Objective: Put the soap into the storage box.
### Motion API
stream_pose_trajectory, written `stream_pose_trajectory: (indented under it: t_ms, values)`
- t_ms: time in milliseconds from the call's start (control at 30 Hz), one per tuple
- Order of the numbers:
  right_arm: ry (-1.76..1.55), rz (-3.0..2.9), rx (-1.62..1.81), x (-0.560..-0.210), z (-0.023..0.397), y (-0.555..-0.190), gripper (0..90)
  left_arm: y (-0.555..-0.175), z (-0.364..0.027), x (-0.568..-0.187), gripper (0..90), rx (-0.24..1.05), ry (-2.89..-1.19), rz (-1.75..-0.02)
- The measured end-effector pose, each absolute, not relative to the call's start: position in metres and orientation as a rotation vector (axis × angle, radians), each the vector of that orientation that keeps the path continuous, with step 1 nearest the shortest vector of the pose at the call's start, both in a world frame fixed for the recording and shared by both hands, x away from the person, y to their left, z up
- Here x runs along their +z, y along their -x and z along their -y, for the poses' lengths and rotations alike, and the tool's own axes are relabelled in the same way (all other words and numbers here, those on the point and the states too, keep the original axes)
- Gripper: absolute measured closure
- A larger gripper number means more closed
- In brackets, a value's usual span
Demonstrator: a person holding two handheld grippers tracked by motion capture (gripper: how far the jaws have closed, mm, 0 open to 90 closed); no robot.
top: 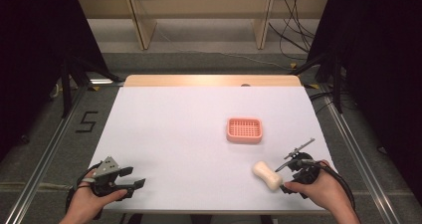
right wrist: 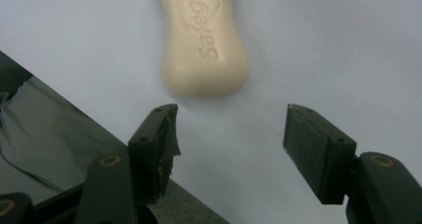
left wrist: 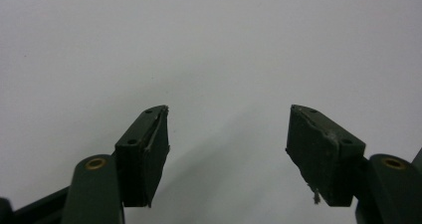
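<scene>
**Right gripper lined up on soap, dish waiting empty**

Right gripper [top: 287, 176], jaws apart and gripping nothing, faces the soap bar [top: 266, 175] lying on the white table [top: 169, 134] just ahead, likely for a lengthwise pinch. Pink soap dish [top: 244, 130], at the bar's 11 o'clock, holds nothing. Left gripper [top: 130, 180] idles unclenched, well apart.

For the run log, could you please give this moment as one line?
right gripper open, nearing soap bar | left gripper open, idle | soap dish empty

Grey carpeted floor [top: 209, 59], wooden shelving [top: 199, 15] behind, dark curtains [top: 30, 59] at sides.
</scene>
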State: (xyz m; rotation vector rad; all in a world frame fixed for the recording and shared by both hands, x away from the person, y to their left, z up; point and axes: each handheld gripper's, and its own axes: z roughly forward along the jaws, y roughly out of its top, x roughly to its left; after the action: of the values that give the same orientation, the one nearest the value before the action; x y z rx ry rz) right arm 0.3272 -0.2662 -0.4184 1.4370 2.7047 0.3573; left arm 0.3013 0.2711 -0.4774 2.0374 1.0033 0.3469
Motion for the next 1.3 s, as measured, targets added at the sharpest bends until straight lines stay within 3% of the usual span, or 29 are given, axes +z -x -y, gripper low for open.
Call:
stream_pose_trajectory:
  t_ms: [467, 1300]
  values:
    - [-1.461, -2.705, 0.290, -0.407, 0.245, -0.343, 44.0, -0.300, -0.269, -0.478, 32.6, 0.343, -2.006, -1.009]
    - [-1.373, -2.824, 0.186, -0.417, 0.214, -0.374, 43.1, -0.301, -0.272, -0.476, 32.6, 0.348, -2.045, -0.992]
